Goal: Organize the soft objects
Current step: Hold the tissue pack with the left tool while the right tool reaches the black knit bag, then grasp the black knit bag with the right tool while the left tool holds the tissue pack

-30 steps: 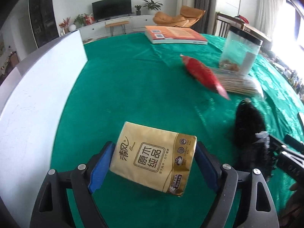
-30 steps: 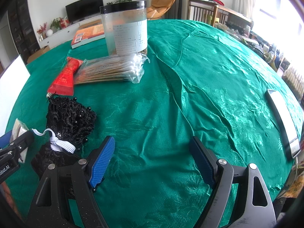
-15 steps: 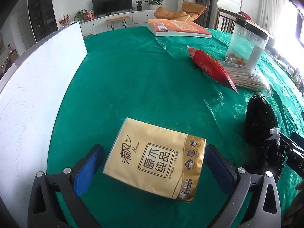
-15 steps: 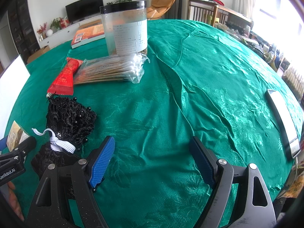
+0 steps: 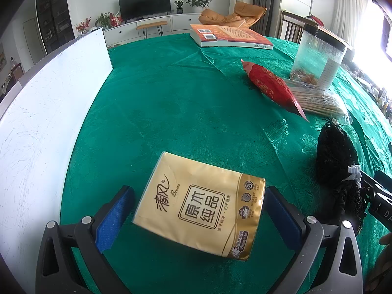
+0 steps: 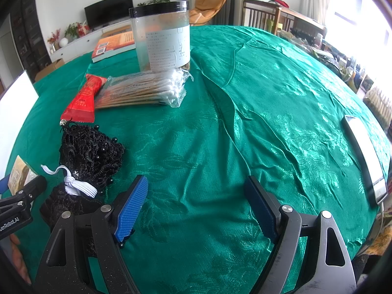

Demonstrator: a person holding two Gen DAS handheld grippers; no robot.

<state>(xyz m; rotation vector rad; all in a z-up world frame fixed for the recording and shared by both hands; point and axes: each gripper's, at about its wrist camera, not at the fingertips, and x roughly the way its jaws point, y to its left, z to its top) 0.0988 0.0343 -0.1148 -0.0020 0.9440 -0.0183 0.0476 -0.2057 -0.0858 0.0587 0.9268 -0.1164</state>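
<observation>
A gold tissue pack (image 5: 201, 203) lies flat on the green tablecloth (image 5: 171, 103), between the fingers of my open left gripper (image 5: 198, 210), which do not touch it. A corner of the pack shows at the left edge of the right wrist view (image 6: 20, 175). A black beaded mesh pouch (image 5: 336, 152) with a white elastic lies to the right of the pack; it also shows in the right wrist view (image 6: 90, 152). My right gripper (image 6: 196, 205) is open and empty over bare cloth, to the right of the pouch.
A red snack packet (image 5: 272, 88), a bag of cotton swabs (image 6: 147, 90), a clear jar with a black lid (image 6: 161, 36) and an orange book (image 5: 230, 35) lie farther back. A white board (image 5: 36, 122) stands at the left. A phone (image 6: 365, 154) lies at the right.
My left gripper opened and let go of the tissue pack, which now lies on the cloth. The gripper drew back slightly. The right gripper has not moved.
</observation>
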